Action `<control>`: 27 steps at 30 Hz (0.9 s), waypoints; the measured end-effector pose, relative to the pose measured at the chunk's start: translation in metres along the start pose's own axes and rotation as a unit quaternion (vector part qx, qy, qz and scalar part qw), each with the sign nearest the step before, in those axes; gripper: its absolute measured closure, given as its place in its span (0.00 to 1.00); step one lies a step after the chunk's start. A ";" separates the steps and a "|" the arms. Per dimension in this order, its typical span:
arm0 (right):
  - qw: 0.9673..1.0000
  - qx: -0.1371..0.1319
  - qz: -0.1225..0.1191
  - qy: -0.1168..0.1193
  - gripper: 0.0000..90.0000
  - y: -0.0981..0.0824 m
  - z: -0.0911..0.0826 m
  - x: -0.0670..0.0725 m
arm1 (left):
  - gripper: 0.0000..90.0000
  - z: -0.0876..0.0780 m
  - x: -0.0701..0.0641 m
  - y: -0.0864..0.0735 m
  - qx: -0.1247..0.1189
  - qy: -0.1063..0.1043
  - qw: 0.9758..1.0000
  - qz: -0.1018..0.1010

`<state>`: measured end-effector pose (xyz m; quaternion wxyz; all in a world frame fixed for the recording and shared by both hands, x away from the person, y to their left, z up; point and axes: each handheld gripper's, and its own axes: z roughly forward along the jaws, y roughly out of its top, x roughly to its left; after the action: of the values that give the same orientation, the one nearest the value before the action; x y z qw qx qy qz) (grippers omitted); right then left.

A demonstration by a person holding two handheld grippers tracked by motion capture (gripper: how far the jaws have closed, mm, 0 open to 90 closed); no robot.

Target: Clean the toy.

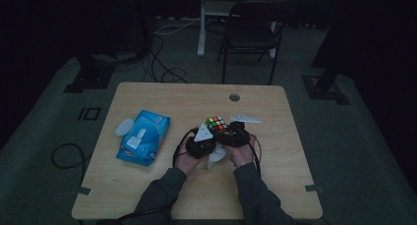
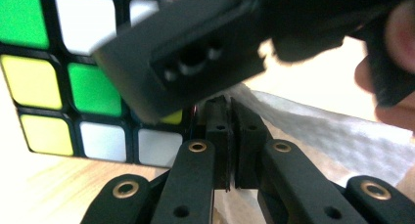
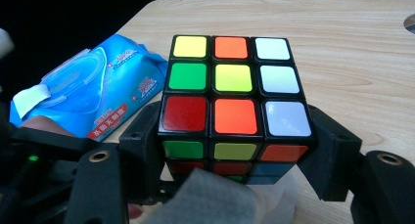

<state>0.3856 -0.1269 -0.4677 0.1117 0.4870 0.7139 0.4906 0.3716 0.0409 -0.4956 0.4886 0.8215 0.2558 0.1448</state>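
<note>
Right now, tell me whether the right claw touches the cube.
Touching. The right gripper view shows the right claw with both jaws pressed against the cube's sides.

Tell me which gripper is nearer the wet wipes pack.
Left. The left gripper sits just right of the pack; the right gripper, holding the cube, lies farther right.

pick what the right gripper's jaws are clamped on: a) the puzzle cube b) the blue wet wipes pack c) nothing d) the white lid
a: in the right gripper view the right gripper has a black jaw pressed on each side of the puzzle cube, while the blue wet wipes pack lies apart on the table.
</note>
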 end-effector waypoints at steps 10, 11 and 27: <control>1.000 0.003 0.002 0.002 0.38 0.000 0.001 0.000 | 0.98 -0.007 0.000 0.003 -0.019 -0.003 1.000 -0.002; 1.000 0.003 0.002 0.002 0.38 0.000 0.001 0.000 | 0.98 -0.007 0.000 0.003 -0.018 -0.001 1.000 -0.001; 1.000 -0.002 0.004 -0.001 0.38 0.000 -0.002 -0.001 | 0.98 -0.017 0.001 -0.001 -0.025 0.001 1.000 -0.009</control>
<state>0.3854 -0.1290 -0.4674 0.1110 0.4898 0.7112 0.4919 0.3645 0.0541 -0.4883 0.5102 0.8066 0.2597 0.1473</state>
